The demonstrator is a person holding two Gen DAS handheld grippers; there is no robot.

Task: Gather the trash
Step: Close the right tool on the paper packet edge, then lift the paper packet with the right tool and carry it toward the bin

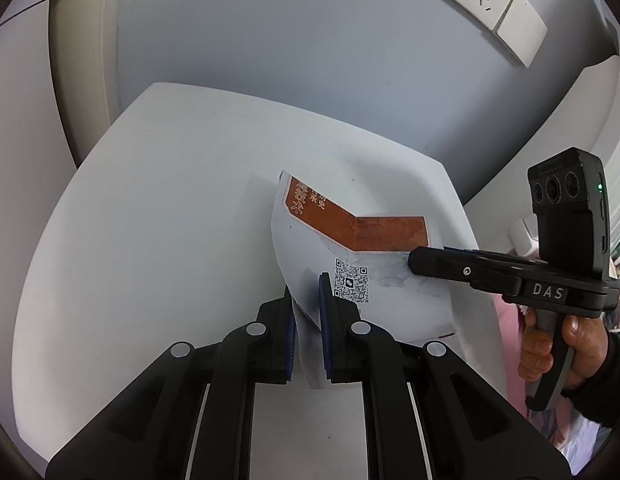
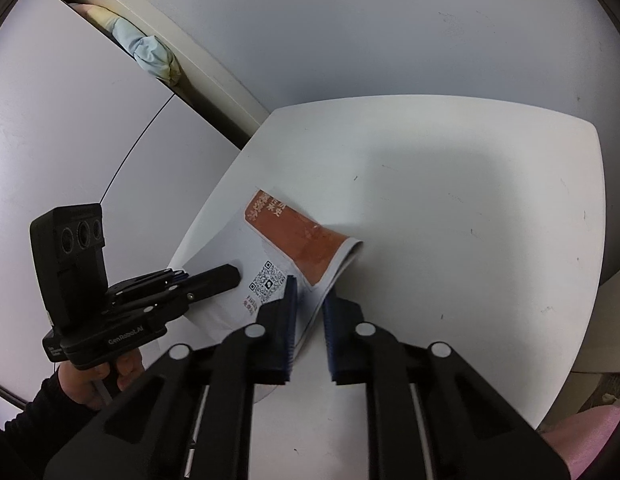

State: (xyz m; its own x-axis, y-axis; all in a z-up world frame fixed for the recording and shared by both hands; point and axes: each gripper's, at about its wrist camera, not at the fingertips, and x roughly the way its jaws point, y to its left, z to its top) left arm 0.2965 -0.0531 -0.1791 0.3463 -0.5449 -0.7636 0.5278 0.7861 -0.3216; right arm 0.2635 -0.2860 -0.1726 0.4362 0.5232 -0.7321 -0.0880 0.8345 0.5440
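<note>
The paper wrapper (image 1: 361, 256), white with an orange-brown band and a QR code, is lying folded on the white table (image 1: 150, 200), its fold lifting off the surface. The left gripper (image 1: 308, 316) is pinching the wrapper's near edge, blue pads (image 1: 323, 320) pressing the sheet from both sides. The right gripper (image 2: 310, 320) is clamping the opposite edge, paper squeezed between its jaws; seen from the left wrist its black fingers are lying flat together over the sheet. A hand (image 1: 565, 352) in a dark sleeve is gripping that tool's handle. Behind the table, a wall socket (image 1: 493, 4) is sitting on the grey wall (image 1: 270, 32).
</note>
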